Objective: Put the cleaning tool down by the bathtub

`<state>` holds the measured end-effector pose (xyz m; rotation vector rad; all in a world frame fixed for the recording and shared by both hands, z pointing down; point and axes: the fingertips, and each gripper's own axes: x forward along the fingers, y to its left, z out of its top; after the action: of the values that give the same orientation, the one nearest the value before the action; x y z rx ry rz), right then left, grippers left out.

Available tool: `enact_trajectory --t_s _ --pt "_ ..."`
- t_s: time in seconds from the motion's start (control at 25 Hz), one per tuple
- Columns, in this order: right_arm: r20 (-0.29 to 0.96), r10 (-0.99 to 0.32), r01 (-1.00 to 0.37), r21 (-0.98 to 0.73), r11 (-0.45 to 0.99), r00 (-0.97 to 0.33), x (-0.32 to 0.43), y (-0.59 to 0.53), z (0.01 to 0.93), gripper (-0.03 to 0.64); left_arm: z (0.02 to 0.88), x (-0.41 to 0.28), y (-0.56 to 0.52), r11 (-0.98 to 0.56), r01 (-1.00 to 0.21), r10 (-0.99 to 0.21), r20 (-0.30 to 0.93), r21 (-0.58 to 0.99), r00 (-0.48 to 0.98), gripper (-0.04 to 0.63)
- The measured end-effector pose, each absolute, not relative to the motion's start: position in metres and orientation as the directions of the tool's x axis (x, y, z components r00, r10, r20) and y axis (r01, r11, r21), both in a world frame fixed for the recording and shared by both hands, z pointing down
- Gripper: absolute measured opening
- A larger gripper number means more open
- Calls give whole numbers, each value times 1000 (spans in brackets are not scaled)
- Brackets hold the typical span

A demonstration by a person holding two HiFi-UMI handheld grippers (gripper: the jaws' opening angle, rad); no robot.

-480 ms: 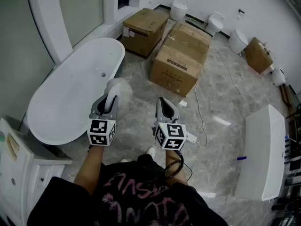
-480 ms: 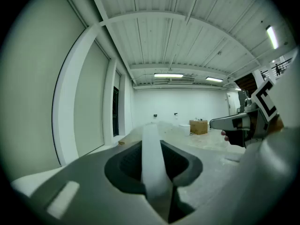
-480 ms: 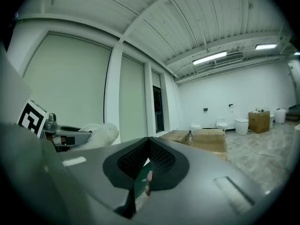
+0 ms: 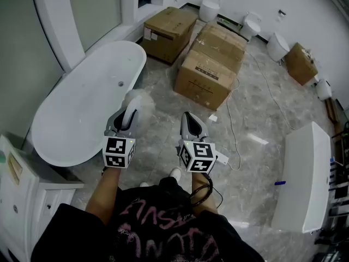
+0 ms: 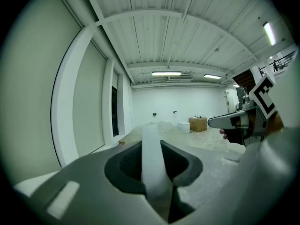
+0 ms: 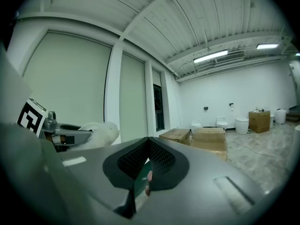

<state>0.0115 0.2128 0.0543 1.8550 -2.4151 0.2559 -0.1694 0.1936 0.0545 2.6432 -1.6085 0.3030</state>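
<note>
Unmoved: left hand-held gripper [image 4: 127, 117] level, holding cleaning tool [image 4: 139, 99].

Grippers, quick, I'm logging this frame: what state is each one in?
Left gripper: closed on the cleaning tool, gripped by its white handle.
Right gripper: closed, holding nothing.

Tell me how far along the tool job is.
Done: the person stands beside the bathtub, so the tool is already near it. In hand: the left gripper is shut on the tool's white handle, with the fluffy head above the floor next to the bathtub's rim. The right gripper is shut and holds nothing. Left: lower the tool to the floor by the bathtub and open the jaws.
</note>
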Motion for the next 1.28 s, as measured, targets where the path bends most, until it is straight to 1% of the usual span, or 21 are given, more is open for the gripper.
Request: enact_trajectory --t_s 0.24,0.8,1.28 --pt "143 -957 -966 -101 240 -252 12 214 55 14 59 -179 194 -449 -892 -882 184 -46 434 86" --pt "180 -946 -963 -73 261 -270 -1 211 69 14 72 -192 193 -454 -890 -876 208 -47 435 86" --pt "201 -934 -955 -101 279 -294 3 157 90 14 92 -192 147 -451 -890 -870 256 -65 422 86"
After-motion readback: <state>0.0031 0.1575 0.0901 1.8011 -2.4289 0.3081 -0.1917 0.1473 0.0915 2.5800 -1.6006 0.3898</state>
